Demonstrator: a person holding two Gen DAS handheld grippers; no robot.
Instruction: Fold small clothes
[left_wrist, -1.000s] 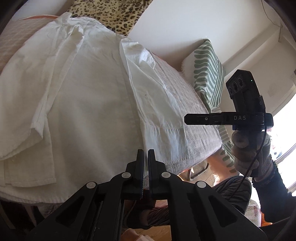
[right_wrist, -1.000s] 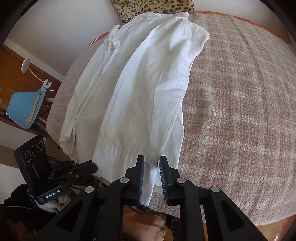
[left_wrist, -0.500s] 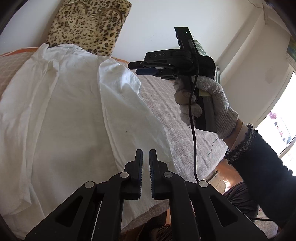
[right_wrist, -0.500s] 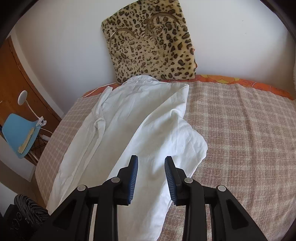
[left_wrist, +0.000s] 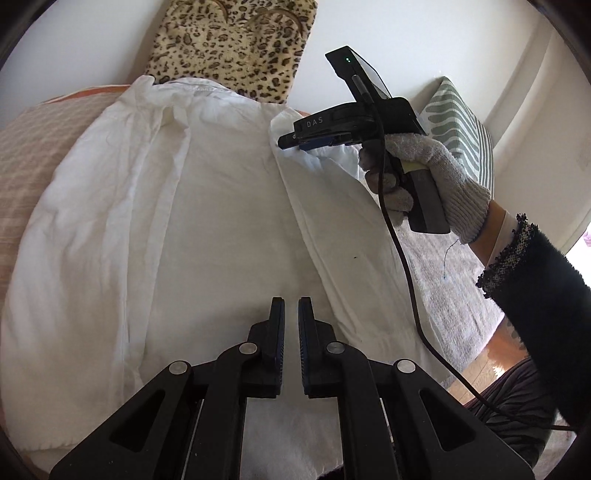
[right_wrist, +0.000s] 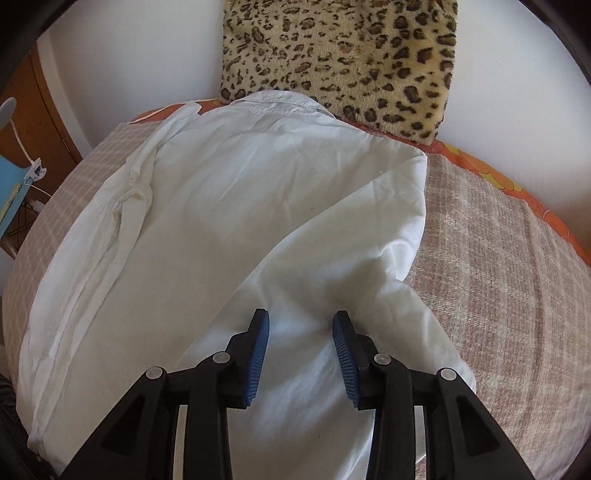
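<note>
- A white shirt (left_wrist: 221, 229) is spread on a bed covered by a pink-and-beige checked blanket (right_wrist: 498, 280), with its collar at the head edge, where a leopard-print cushion (right_wrist: 340, 59) is propped against the white wall.
- The shirt's right-hand side is seen folded inward over the body, a long crease running from near the collar toward the foot edge of the bed.
- The left gripper (left_wrist: 288, 317) is held above the lower middle of the shirt with its jaws all but closed, only a thin slit between the blue pads, and no cloth is caught in them.
- The right gripper (right_wrist: 301, 332) is held over the folded-in panel near the shirt's right shoulder; its jaws have just been opening and stand partly apart, with the fabric seen below the gap but not pinched by the pads.
- In the left wrist view, the right gripper (left_wrist: 291, 140) is shown gripped by a hand in a grey knit glove (left_wrist: 436, 173), a dark sleeve (left_wrist: 543, 295) behind it and a black cable (left_wrist: 402, 258) trailing over the shirt.
- A green-and-white striped cushion (left_wrist: 461, 125) is seen at the bed's far right corner.
- A blue chair (right_wrist: 11, 199) is partly visible beyond the bed's left edge.
</note>
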